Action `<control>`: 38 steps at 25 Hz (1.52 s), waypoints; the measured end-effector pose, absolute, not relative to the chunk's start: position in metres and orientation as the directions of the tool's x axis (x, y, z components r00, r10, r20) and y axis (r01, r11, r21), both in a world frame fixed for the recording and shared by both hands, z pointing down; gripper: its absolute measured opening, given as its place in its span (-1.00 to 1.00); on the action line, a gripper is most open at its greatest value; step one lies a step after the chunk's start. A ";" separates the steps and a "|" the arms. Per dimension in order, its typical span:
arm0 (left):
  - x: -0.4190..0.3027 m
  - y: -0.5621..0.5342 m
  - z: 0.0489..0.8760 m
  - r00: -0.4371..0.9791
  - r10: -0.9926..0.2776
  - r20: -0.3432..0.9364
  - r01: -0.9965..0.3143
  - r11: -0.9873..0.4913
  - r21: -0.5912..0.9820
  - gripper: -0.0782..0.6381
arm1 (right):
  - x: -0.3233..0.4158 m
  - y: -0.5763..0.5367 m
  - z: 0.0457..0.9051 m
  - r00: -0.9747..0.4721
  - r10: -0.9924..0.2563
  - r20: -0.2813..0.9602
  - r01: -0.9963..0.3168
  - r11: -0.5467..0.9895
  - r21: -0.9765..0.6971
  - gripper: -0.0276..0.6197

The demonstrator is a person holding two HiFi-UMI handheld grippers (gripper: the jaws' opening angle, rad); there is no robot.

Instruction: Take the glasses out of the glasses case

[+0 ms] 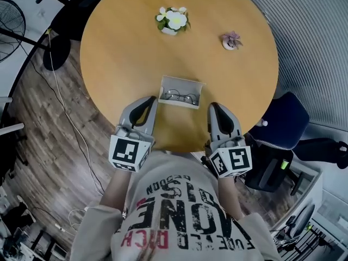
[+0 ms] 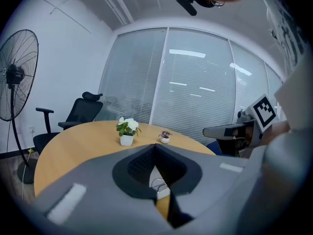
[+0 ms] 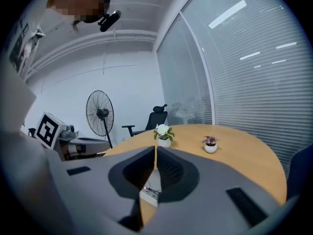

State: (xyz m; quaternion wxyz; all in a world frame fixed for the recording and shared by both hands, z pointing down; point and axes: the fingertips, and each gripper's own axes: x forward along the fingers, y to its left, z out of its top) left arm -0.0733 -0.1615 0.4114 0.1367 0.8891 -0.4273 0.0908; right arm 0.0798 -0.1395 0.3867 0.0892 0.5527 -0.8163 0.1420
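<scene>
The glasses (image 1: 181, 96) lie in the open case (image 1: 202, 93) near the 6 o'clock edge of the table (image 1: 125, 48), long axis 9-to-3. Left gripper (image 1: 151, 100) and right gripper (image 1: 213, 107), jaws pressed together and empty, flank it: case at 2 o'clock from the left, 10 from the right, about equally near.

We see bright, even indoor light, with only faint soft shadows on the round wooden table (image 1: 109, 48). In both gripper views lamp reflections streak the glass wall (image 2: 195, 82), straight lines bow, the corners fall black, and whatever sits nearest the lens is blurred
</scene>
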 end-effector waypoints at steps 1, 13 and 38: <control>-0.074 -0.159 0.408 0.620 -0.735 0.275 -0.783 -0.599 0.165 -0.75 | 0.080 -0.134 0.385 -0.372 -0.879 0.299 -0.928 0.343 -0.145 -0.84; -0.078 -0.144 0.403 0.638 -0.716 0.282 -0.767 -0.625 0.146 -0.75 | 0.085 -0.110 0.386 -0.313 -0.906 0.285 -0.946 0.269 -0.183 -0.84; 0.017 -0.169 0.476 0.734 -0.295 0.612 -0.250 -0.955 -0.160 -0.53 | 0.100 -0.103 0.409 -0.235 -0.909 0.346 -0.961 0.163 -0.224 -0.84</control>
